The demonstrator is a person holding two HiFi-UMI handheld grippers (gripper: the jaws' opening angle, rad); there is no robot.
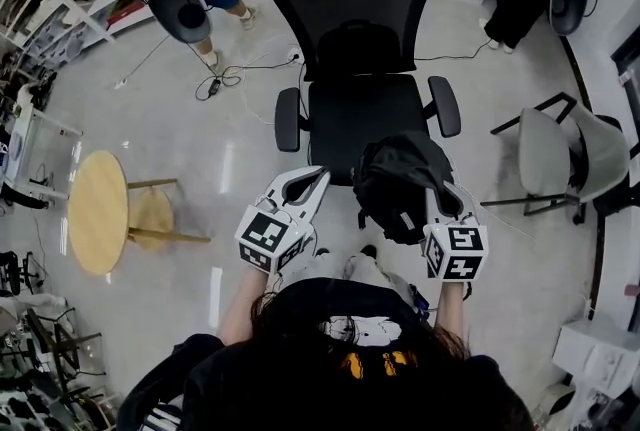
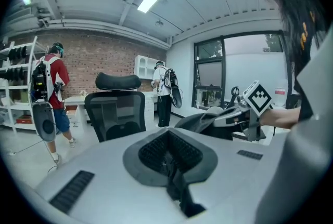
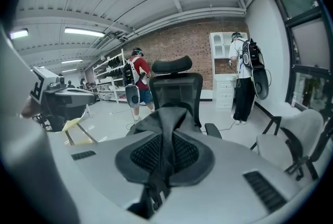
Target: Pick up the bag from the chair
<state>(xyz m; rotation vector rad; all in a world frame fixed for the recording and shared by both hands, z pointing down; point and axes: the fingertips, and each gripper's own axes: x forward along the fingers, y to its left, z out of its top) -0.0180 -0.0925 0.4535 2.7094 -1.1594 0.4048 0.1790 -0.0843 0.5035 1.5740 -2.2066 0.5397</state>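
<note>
right gripper [image 1: 448, 202] clenched on bag [image 1: 400, 184] strap | bag hangs off jaws, at chair [image 1: 360, 109] seat front | left gripper [image 1: 315, 177] clenched, empty, beside bag | shirt print [image 1: 365, 344] unreadable

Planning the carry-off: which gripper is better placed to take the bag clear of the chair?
Right. The right gripper is shut on the strap of the bag; the left gripper, beside it, holds nothing.

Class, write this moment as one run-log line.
right gripper: shut on bag | bag: hanging at chair front | left gripper: shut, empty
</note>
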